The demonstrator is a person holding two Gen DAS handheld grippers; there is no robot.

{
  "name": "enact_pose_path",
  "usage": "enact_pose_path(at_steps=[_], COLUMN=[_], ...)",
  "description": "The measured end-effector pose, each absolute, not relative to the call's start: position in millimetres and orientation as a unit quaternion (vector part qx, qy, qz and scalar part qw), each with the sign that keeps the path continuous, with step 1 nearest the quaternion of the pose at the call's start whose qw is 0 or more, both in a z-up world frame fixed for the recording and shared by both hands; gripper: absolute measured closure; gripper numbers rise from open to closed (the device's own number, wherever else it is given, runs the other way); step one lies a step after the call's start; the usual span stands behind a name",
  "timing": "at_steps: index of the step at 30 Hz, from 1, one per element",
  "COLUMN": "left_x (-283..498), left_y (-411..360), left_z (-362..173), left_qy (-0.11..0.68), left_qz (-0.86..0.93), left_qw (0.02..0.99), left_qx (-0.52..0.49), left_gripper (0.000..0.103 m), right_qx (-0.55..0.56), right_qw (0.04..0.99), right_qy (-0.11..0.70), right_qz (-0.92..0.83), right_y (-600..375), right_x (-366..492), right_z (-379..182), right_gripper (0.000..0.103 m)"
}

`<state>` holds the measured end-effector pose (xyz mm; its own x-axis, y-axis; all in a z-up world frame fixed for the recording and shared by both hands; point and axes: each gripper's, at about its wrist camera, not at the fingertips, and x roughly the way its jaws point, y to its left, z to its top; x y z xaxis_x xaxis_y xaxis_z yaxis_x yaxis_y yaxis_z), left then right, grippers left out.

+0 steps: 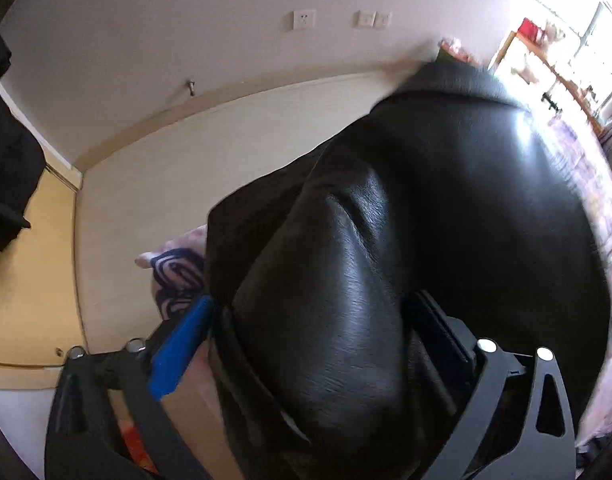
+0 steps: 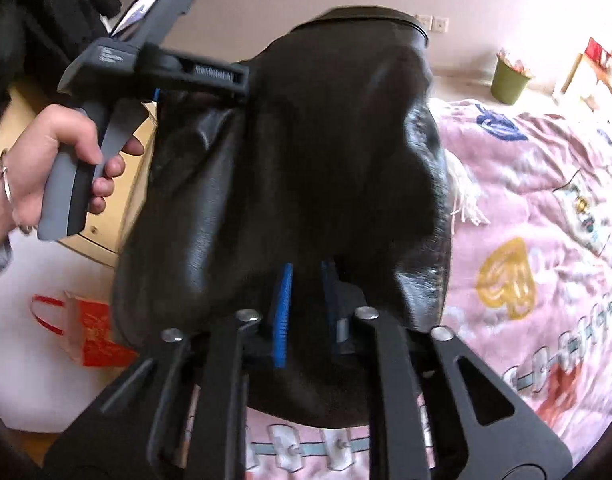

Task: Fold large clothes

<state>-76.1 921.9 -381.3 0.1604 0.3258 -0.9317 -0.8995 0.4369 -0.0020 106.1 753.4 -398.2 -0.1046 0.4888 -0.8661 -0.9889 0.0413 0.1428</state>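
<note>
A large black leather jacket (image 2: 290, 152) is bunched up over a pink bed cover (image 2: 545, 208). My right gripper (image 2: 306, 280) is shut on a fold of the jacket's near edge, its blue pads (image 2: 282, 308) close together with leather pinched between them. My left gripper (image 1: 313, 304) stands wide open, and a bulging fold of the jacket (image 1: 345, 280) sits between its fingers. The blue pad (image 1: 182, 340) lies beside the jacket's left edge. In the right wrist view a hand (image 2: 62, 160) holds the left gripper (image 2: 200, 92) at the jacket's far left edge.
A red paper bag (image 2: 94, 336) lies on the floor at the left, next to pale wooden furniture (image 2: 118, 220). A green bin (image 2: 509, 80) stands by the far wall. Dark clothes (image 1: 6, 184) hang at the left. Bright window and shelves at the right (image 1: 553, 52).
</note>
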Motion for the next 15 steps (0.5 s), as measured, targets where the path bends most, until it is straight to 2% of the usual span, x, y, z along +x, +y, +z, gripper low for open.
enact_pose_path(at_steps=[4,8,12,15], left_x=[-82.2,-94.3,-93.2,-90.1], left_y=[918.5,911.1,871.8,827.5], left_z=[-384.4,-356.6,-317.2,-307.2], left_qy=[0.478,0.450,0.430,0.429], left_qz=[0.434,0.430,0.441,0.467], left_qw=[0.698,0.713,0.734,0.726], left_qx=[-0.309,-0.322,-0.285,-0.265], left_gripper=[0.007,0.008,0.008,0.008], right_qx=[-0.290,-0.274,-0.239,-0.227], right_qw=[0.596,0.599,0.624,0.610], right_qy=[0.404,0.385,0.368,0.382], right_qz=[0.631,0.646,0.647,0.657], right_y=[754.5,743.2,727.8,731.1], right_x=[109.6,115.0,129.7,141.4], right_z=[-396.2,-367.4,-330.3,-321.5], right_gripper=[0.096,0.093,0.093,0.093])
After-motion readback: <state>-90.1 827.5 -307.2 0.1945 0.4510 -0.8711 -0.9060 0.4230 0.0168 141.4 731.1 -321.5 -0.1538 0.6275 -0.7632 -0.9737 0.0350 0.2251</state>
